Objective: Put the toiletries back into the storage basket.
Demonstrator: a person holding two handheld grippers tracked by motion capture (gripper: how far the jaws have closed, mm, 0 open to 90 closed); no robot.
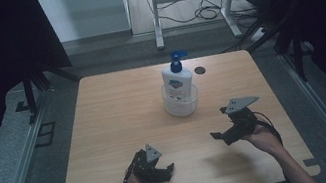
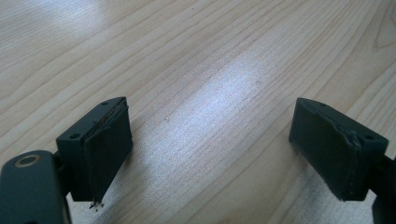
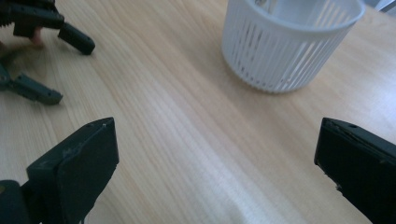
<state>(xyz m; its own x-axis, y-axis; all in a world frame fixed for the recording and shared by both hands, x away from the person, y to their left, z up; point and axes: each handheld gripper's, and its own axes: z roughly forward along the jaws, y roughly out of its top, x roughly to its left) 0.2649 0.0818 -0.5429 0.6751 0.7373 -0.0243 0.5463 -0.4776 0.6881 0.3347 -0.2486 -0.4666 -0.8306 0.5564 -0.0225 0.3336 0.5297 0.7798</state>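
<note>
Both tongs are hanging empty over the near half of the desk [image 1: 117, 104]; I am holding the left tongs [image 1: 166, 171] low by the front edge, jaws spread wide over bare wood grain, gripping nothing and touching nothing; the right tongs [image 1: 220, 136] are sitting a little higher and farther in, jaws just as wide apart, also clear of everything. I am reading the pump bottle [image 1: 177, 78] as the thing to handle; it is standing upright inside the white slatted basket [image 1: 181, 104] near the middle of the desk, probably so the basket keeps it from tipping. In the right gripper view the basket [image 3: 289, 44] is lying ahead between the jaws, well apart from them; the bottle inside is hard to make out there, so I am trusting the high view for it.
</note>
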